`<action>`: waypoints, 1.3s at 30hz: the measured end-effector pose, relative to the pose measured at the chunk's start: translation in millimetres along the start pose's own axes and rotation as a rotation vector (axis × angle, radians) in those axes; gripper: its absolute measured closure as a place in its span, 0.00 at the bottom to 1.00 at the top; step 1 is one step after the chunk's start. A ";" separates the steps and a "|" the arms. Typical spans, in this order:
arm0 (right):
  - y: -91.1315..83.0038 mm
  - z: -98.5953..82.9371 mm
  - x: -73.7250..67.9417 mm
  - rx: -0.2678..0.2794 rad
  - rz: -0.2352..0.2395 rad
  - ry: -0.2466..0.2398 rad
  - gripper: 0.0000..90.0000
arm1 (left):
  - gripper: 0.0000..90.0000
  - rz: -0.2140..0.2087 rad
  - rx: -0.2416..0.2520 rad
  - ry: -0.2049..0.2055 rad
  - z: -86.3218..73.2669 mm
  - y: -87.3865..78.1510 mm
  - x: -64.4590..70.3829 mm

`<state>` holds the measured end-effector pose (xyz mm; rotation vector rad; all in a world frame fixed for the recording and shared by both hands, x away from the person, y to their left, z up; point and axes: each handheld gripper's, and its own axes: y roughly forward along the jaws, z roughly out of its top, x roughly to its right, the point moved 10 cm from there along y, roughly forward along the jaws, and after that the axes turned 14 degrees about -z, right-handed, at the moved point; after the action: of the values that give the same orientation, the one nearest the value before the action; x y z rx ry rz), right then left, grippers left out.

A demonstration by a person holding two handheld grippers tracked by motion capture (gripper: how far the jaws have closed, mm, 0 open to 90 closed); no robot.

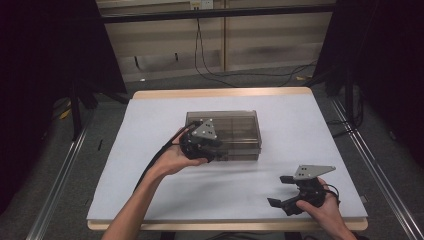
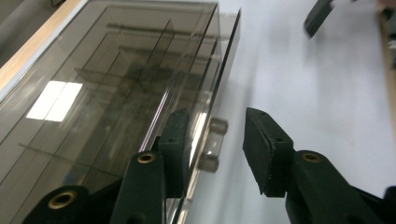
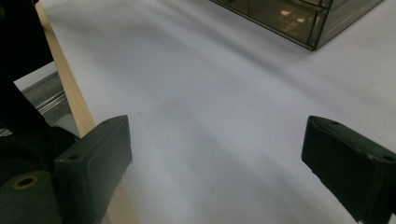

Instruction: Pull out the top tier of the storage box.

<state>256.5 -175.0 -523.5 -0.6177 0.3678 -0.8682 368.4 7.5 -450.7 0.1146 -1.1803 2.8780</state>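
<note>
A smoky see-through drawer box point(image 1: 235, 131) stands at the middle of the white table point(image 1: 150, 165). My left gripper point(image 1: 212, 150) is at the box's front left part, held by a hand. In the left gripper view the left gripper point(image 2: 215, 135) is open, its jaws on either side of a small clear knob point(image 2: 212, 142) on the box's front panel point(image 2: 224, 70); the right pad point(image 2: 261, 149) stands apart from the knob. My right gripper point(image 1: 280, 191) is near the table's front right edge, open wide over bare table point(image 3: 219, 149). The box's corner point(image 3: 299, 23) shows far off.
The table's wooden rim point(image 1: 220, 93) borders the white cover. Metal rails point(image 1: 370, 165) run along both sides on the floor. Cables point(image 1: 235, 75) lie on the floor behind the table, with dark stands at left and right.
</note>
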 end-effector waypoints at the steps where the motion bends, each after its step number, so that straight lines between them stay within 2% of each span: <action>1: -0.1 0.1 0.0 0.001 0.000 0.000 0.09 | 0.66 -0.010 -0.005 0.003 -1.1 2.0 1.3; 2: -0.1 0.1 0.1 0.001 0.000 0.000 0.09 | 0.66 0.009 -0.035 0.018 -3.4 2.0 1.0; 3: -0.2 -0.1 0.0 0.000 -0.001 0.000 0.09 | 0.65 0.021 -0.031 0.007 -3.7 3.7 1.2; 4: -0.2 -0.2 -0.1 0.000 -0.001 -0.001 0.09 | 0.65 0.021 -0.028 0.016 -3.6 5.1 1.2; 5: -0.1 -0.2 -0.1 0.000 -0.001 -0.001 0.09 | 0.65 0.019 -0.038 0.018 -4.6 6.2 1.0; 7: 0.8 0.0 0.2 0.001 -0.001 -0.003 0.09 | 0.64 0.046 -0.063 0.022 -6.6 8.3 -0.8; 8: 0.6 0.0 -0.2 0.000 0.000 -0.002 0.09 | 0.64 0.030 -0.055 0.021 -6.4 9.8 0.3; 10: 0.1 -0.3 -0.4 -0.002 -0.001 -0.002 0.09 | 0.64 0.043 -0.075 0.028 -8.3 10.9 -1.3; 11: 0.2 -0.1 -0.1 0.000 0.000 0.000 0.09 | 0.64 0.029 -0.086 0.028 -9.6 12.1 -0.7; 13: 0.7 0.1 0.2 0.002 -0.002 -0.002 0.09 | 0.66 0.043 -0.088 0.024 -11.2 14.5 -3.1; 15: 0.4 -0.1 -0.3 -0.001 -0.001 0.000 0.09 | 0.67 0.033 -0.085 0.033 -11.3 15.3 -3.9; 17: 0.1 -0.1 -0.3 0.000 -0.001 0.000 0.09 | 0.71 0.013 -0.085 0.020 -12.3 14.2 -4.9; 23: 0.7 0.0 -0.2 0.001 0.000 -0.002 0.09 | 0.76 0.025 -0.092 0.036 -12.3 15.2 -6.3; 28: 0.9 0.1 0.3 0.001 -0.003 0.001 0.09 | 0.75 0.018 -0.100 0.050 -13.7 17.1 -5.8; 29: 0.9 0.1 0.1 0.000 -0.003 0.002 0.09 | 0.75 0.029 -0.093 0.052 -13.4 18.1 -6.5; 32: 1.0 0.1 0.0 0.002 -0.002 -0.001 0.09 | 0.74 0.017 -0.106 0.054 -14.4 18.6 -5.8; 34: 0.8 0.2 0.2 0.000 -0.002 0.002 0.09 | 0.74 0.032 -0.113 0.066 -15.4 20.0 -6.8; 37: 1.0 0.1 0.1 0.002 -0.001 -0.001 0.09 | 0.74 0.034 -0.133 0.071 -17.6 19.5 -7.8; 39: 0.9 -0.2 0.0 -0.001 -0.001 0.002 0.09 | 0.75 0.037 -0.127 0.068 -18.0 20.5 -8.5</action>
<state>257.0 -174.6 -524.2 -0.6184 0.3696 -0.8698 374.8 5.5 -478.5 -0.0084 -1.3617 2.8038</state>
